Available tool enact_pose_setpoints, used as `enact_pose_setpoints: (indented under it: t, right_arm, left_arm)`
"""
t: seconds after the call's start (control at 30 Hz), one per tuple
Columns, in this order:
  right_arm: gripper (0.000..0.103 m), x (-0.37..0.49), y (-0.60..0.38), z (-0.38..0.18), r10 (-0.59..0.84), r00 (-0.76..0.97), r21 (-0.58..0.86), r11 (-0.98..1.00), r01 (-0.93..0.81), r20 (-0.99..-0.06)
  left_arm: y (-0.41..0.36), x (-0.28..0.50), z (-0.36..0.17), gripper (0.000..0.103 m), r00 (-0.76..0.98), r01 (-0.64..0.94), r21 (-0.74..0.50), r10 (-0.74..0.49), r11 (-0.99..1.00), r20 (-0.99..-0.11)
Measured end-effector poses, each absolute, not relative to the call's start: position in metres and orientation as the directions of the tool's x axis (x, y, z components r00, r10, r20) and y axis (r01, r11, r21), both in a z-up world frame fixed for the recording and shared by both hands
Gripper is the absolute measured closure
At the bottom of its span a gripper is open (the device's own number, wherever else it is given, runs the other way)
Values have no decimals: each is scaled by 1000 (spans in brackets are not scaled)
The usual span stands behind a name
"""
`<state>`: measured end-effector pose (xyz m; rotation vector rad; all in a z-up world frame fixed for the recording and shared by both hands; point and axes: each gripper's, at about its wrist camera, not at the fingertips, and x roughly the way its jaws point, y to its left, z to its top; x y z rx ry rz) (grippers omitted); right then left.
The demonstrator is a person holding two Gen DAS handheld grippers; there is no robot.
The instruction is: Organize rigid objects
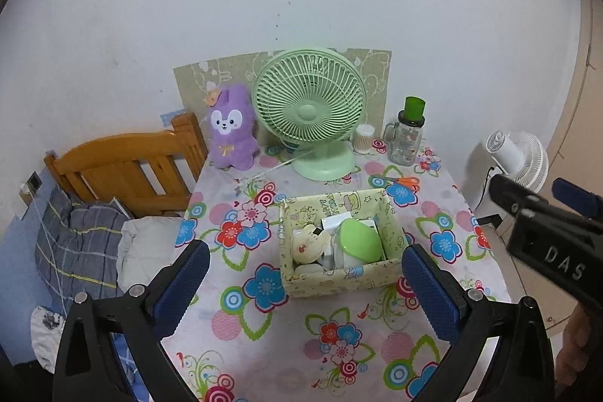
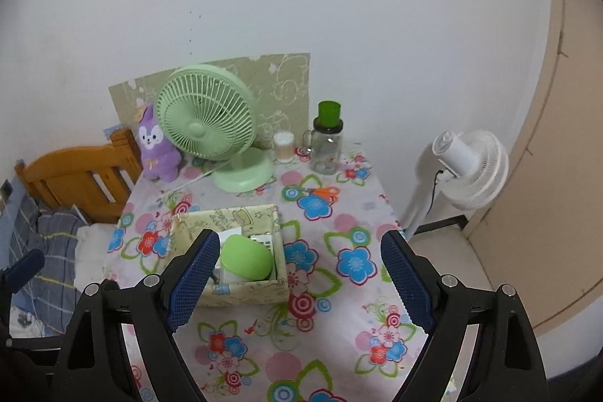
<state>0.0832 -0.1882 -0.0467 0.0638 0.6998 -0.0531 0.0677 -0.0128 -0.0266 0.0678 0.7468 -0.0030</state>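
Left wrist view: left claw (image 1: pixel 305 279) tilted down over the worktop (image 1: pixel 444 191), blue pads apart, nothing between them but air. Below and framed between the pads, patterned storage box (image 1: pixel 339 279) near the middle of the floral cloth, filled with a green lid (image 1: pixel 358 240), a cream cartoon-shaped item (image 1: pixel 307 243) and white pieces. Cartoon print and lettering on the box's inner back wall, too small to read. At the right edge of the view, right claw (image 1: pixel 542 213) reaching in from the side, pads likewise apart, "DAS" in white letters on its black body. Along the far edge: purple plush (image 1: pixel 230 130), green desk fan (image 1: pixel 311 108), cotton swab jar (image 1: pixel 363 138), glass mug with green cap (image 1: pixel 409 134). Orange-handled scissors (image 1: pixel 403 181) flat near the far right corner.

Right wrist view: right claw (image 2: pixel 301 275) angled down, pads spread wide, empty. Storage box (image 2: pixel 245 291) partly behind the left pad (image 2: pixel 194 277), toward the worktop's left edge. White standing fan (image 2: pixel 467 168) on the floor beyond the right edge.
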Motion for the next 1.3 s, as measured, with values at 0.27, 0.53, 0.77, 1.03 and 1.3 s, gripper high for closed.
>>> enact_pose_setpoints:
  t: [0.27, 0.53, 0.77, 1.03, 1.3]
  right_arm:
    - [14, 61, -194, -36, -29, 779, 42, 997, 71, -626]
    - [14, 37, -194, -29, -41, 798, 25, 997, 70, -601]
    - [14, 23, -198, -22, -39, 811, 26, 997, 66, -584]
    - [14, 18, -199, -20, -39, 820, 32, 997, 70, -571]
    - [13, 21, -196, -21, -25, 818, 33, 998, 54, -575]
  left_arm:
    - [-6, 50, -13, 0, 742, 13, 37, 15, 999, -670]
    - [0, 38, -5, 0, 747, 4, 25, 14, 1000, -664]
    - [2, 28, -1, 0, 749, 5, 3, -2, 1000, -662]
    - [1, 24, 3, 0, 759, 10, 2, -6, 1000, -652]
    - [1, 25, 2, 0, 759, 6, 2, -3, 1000, -651]
